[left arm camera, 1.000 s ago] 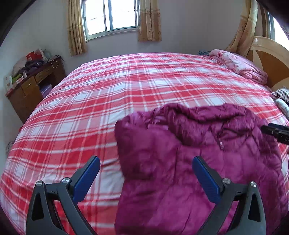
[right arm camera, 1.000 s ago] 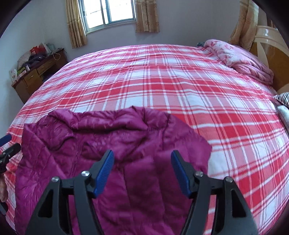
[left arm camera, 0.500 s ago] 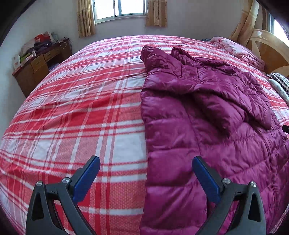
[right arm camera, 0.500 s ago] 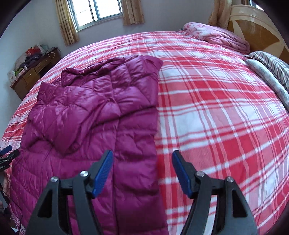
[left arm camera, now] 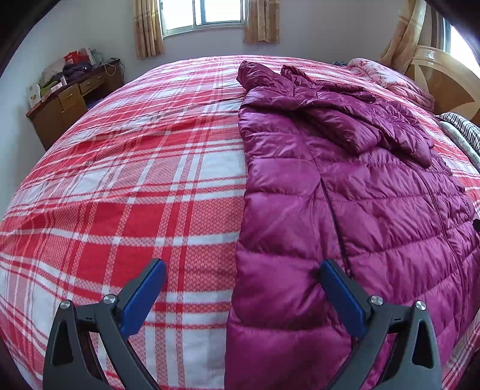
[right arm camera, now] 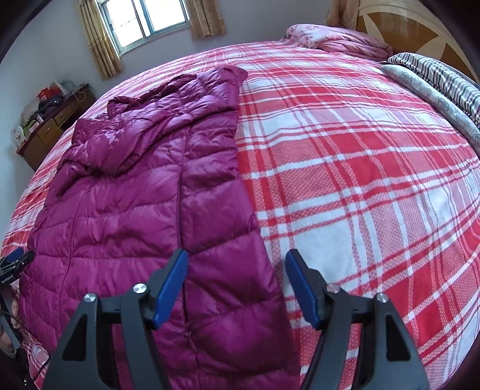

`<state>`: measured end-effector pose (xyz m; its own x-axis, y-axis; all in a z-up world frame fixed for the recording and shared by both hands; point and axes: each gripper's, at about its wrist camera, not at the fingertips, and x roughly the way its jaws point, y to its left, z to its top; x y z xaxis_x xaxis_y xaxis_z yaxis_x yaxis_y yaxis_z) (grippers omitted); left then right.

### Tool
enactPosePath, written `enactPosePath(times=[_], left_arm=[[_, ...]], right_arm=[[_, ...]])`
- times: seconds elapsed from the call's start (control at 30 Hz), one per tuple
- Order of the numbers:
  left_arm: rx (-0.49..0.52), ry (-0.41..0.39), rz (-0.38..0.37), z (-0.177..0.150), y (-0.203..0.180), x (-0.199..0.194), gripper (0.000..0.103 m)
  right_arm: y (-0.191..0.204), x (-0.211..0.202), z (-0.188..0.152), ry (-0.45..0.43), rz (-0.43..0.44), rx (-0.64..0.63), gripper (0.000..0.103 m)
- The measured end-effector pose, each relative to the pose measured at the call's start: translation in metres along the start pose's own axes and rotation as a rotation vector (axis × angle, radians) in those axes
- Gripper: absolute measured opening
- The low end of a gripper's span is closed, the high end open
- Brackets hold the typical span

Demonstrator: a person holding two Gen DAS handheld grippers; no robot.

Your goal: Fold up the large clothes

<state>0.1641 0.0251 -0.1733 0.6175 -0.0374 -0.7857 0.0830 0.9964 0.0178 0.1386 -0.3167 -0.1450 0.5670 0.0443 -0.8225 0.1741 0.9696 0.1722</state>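
A big purple puffy coat (left arm camera: 345,192) lies spread out flat on a bed with a red and white checked cover (left arm camera: 135,180); its hood end points to the far side of the bed, toward the window (left arm camera: 207,13), and its bottom edge is close to the cameras; one sleeve is folded across the chest; the left hand-held gripper (left arm camera: 240,288) hangs just above the coat's left edge, near the hem, with its two blue fingers (left arm camera: 144,295) spread wide apart and nothing between them but the coat edge and the cover below; the right hand-held gripper (right arm camera: 237,285) hangs over the coat's right edge, near the hem, and its blue fingers (right arm camera: 172,283) are spread wide too, pinching nothing; a pink blanket (right arm camera: 339,40) is bunched up at the far corner by the wooden headboard (right arm camera: 420,24); a striped pillow (right arm camera: 441,75) lies at the right side of the bed; a brown wooden desk (left arm camera: 69,99) with piled-up stuff on it stands by the wall on the left; yellow curtains (left arm camera: 147,28) hang beside the window.
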Motion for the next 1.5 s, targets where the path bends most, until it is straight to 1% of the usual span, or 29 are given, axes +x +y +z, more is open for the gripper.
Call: enactPosePath(times=[0.17, 0.3, 0.37, 0.5, 0.57, 0.63, 0.67, 0.7, 0.73, 0.77, 0.8, 0.83, 0.9, 1.03, 1.1, 1.27, 1.4, 1.5], left_arm=[[0.009, -0.003, 0.001, -0.021, 0.001, -0.014, 0.102], [0.007, -0.002, -0.004, -0.031, 0.000, -0.020, 0.102], [0.007, 0.006, -0.019, -0.034, -0.002, -0.023, 0.102], [0.011, 0.022, -0.050, -0.044, -0.004, -0.030, 0.102], [0.030, 0.025, -0.051, -0.049, -0.008, -0.033, 0.102], [0.047, 0.022, -0.051, -0.053, -0.011, -0.035, 0.096], [0.055, 0.020, -0.050, -0.054, -0.013, -0.037, 0.087], [0.062, 0.015, -0.054, -0.054, -0.014, -0.039, 0.070], [0.068, 0.006, -0.065, -0.055, -0.015, -0.043, 0.059], [0.073, 0.008, -0.082, -0.054, -0.016, -0.045, 0.036], [0.074, 0.013, -0.106, -0.053, -0.016, -0.048, 0.015], [0.070, 0.013, -0.131, -0.053, -0.015, -0.051, 0.011], [0.058, -0.014, -0.151, -0.051, -0.012, -0.062, 0.007], [0.046, -0.076, -0.197, -0.047, -0.002, -0.089, 0.006], [0.035, -0.099, -0.233, -0.044, 0.003, -0.105, 0.004], [0.025, -0.168, -0.300, -0.037, 0.013, -0.146, 0.003], [0.031, -0.240, -0.330, -0.030, 0.023, -0.180, 0.003], [0.029, -0.293, -0.326, -0.026, 0.032, -0.204, 0.003]], right_arm=[[-0.002, -0.010, -0.023, -0.001, 0.022, 0.017, 0.070], [-0.004, -0.016, -0.035, 0.000, 0.033, 0.030, 0.070], [-0.005, -0.018, -0.040, 0.004, 0.043, 0.042, 0.070], [-0.006, -0.023, -0.051, 0.014, 0.046, 0.044, 0.061], [-0.008, -0.025, -0.055, 0.015, 0.056, 0.056, 0.056], [-0.009, -0.026, -0.059, 0.015, 0.060, 0.059, 0.043], [-0.009, -0.027, -0.059, 0.016, 0.069, 0.058, 0.038], [-0.008, -0.028, -0.059, 0.020, 0.092, 0.060, 0.025], [-0.007, -0.029, -0.060, 0.021, 0.118, 0.066, 0.016], [-0.005, -0.031, -0.060, 0.015, 0.128, 0.064, 0.014], [-0.002, -0.034, -0.060, 0.004, 0.123, 0.051, 0.012], [0.000, -0.037, -0.060, -0.009, 0.125, 0.044, 0.011], [0.000, -0.046, -0.058, -0.035, 0.150, 0.056, 0.010], [-0.002, -0.066, -0.054, -0.080, 0.206, 0.087, 0.010], [-0.002, -0.078, -0.052, -0.101, 0.240, 0.097, 0.009], [0.001, -0.112, -0.044, -0.152, 0.327, 0.096, 0.009], [0.002, -0.146, -0.042, -0.222, 0.359, 0.085, 0.009], [0.003, -0.171, -0.042, -0.281, 0.370, 0.078, 0.009]])
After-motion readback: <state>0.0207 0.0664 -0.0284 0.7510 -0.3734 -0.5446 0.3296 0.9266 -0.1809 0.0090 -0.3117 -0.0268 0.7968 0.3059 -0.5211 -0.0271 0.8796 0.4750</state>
